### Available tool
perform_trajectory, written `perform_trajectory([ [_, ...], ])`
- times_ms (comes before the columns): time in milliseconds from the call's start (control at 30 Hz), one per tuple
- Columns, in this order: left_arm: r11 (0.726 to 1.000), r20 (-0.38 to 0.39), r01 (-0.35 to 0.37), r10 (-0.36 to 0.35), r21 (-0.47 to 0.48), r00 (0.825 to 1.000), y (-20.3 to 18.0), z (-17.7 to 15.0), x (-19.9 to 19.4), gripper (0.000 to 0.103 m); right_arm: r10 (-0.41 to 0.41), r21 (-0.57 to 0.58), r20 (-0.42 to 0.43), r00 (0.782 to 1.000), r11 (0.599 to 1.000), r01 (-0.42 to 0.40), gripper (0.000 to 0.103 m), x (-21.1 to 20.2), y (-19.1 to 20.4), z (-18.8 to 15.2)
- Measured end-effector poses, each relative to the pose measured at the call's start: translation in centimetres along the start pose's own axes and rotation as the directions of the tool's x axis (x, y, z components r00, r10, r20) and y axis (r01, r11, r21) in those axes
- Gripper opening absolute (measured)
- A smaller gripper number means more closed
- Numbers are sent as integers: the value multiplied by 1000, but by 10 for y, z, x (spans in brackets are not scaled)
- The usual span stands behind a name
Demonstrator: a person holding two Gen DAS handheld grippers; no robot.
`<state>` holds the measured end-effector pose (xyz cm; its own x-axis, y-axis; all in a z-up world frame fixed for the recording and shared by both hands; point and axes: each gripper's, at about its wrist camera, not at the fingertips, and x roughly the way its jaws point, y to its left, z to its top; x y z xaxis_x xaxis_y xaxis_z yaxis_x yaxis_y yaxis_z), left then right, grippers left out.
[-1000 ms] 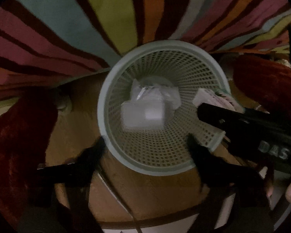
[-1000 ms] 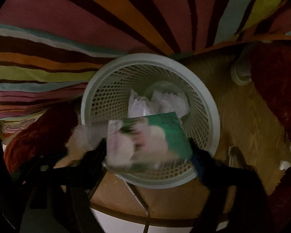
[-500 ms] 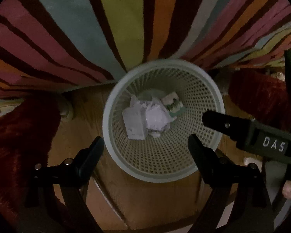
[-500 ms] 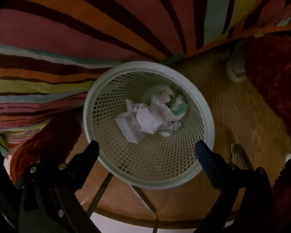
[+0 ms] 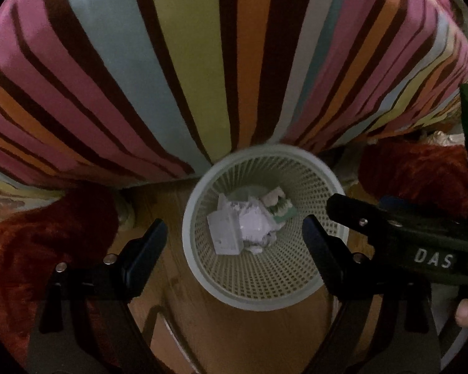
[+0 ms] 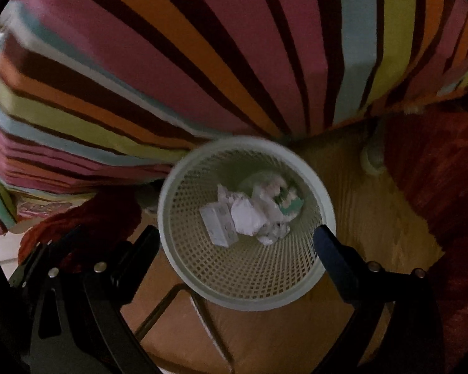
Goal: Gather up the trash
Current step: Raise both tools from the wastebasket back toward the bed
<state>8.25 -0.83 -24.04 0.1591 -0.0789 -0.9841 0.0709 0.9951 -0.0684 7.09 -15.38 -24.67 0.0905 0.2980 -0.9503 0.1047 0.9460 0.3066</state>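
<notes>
A pale mesh waste basket (image 5: pixel 202 268) (image 6: pixel 177 249) stands on the wood floor against a striped bedspread. Inside lie a small white box (image 5: pixel 224 233) (image 6: pixel 216 222), crumpled white paper (image 5: pixel 254 226) (image 6: pixel 246 218) and a green and white packet (image 5: pixel 280 208) (image 6: pixel 288 201). My left gripper (image 5: pixel 235 240) is open and empty above the basket. My right gripper (image 6: pixel 238 244) is open and empty above it too; one of its fingers (image 5: pixel 358 218) shows in the left wrist view at the right.
The striped bedspread (image 5: pixel 202 62) (image 6: pixel 202 62) fills the far side. Red shaggy rugs (image 5: pixel 46 233) (image 6: pixel 436 171) lie left and right of the basket. A thin metal frame (image 6: pixel 159 308) crosses the floor near the basket.
The green and white packet left my right gripper and fell into the basket. Both grippers have risen away from the basket, which now looks smaller.
</notes>
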Motion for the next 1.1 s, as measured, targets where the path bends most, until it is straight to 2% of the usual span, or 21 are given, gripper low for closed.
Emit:
perform_trajectory([
  [100, 1000, 70, 9, -9, 1, 997, -1, 1, -16, 86, 19, -32, 101, 995, 999, -15, 95, -26, 5, 1],
  [167, 1000, 134, 7, -8, 10, 991, 0, 2, -32, 86, 30, -60, 186, 982, 998, -19, 95, -46, 7, 3],
  [233, 1000, 187, -2, -2, 20, 982, 0, 2, -45, 86, 24, -85, 287, 958, 996, 0, 95, -67, 8, 4],
  [300, 999, 242, -20, 12, 33, 970, 1, 3, -59, 86, 2, -107, 387, 922, 993, 43, 95, -86, 9, 5],
  [333, 999, 261, -31, 20, 38, 965, 1, 3, -62, 86, -5, -121, 413, 911, 991, 60, 95, -93, 10, 6],
  [433, 996, 331, -69, 45, 59, 942, 3, 6, -78, 86, -38, -182, 454, 890, 974, 135, 95, -107, 17, 11],
  [533, 994, 377, -90, 62, 55, 924, 9, 11, -91, 86, -66, -215, 508, 859, 956, 200, 95, -122, 21, 18],
  [667, 995, 420, -92, 74, 24, 904, 21, 20, -106, 86, -58, -198, 581, 812, 957, 210, 95, -140, 20, 25],
  [767, 997, 448, -82, 67, 14, 891, 28, 29, -114, 86, -38, -197, 607, 794, 960, 197, 95, -150, 21, 35],
  [1000, 999, 486, -48, 39, 6, 873, 49, 70, -131, 86, 37, -294, 601, 798, 939, 179, 95, -154, 39, 56],
  [1100, 999, 494, -37, 32, 0, 869, 58, 91, -136, 86, 78, -316, 586, 806, 939, 139, 95, -156, 45, 68],
])
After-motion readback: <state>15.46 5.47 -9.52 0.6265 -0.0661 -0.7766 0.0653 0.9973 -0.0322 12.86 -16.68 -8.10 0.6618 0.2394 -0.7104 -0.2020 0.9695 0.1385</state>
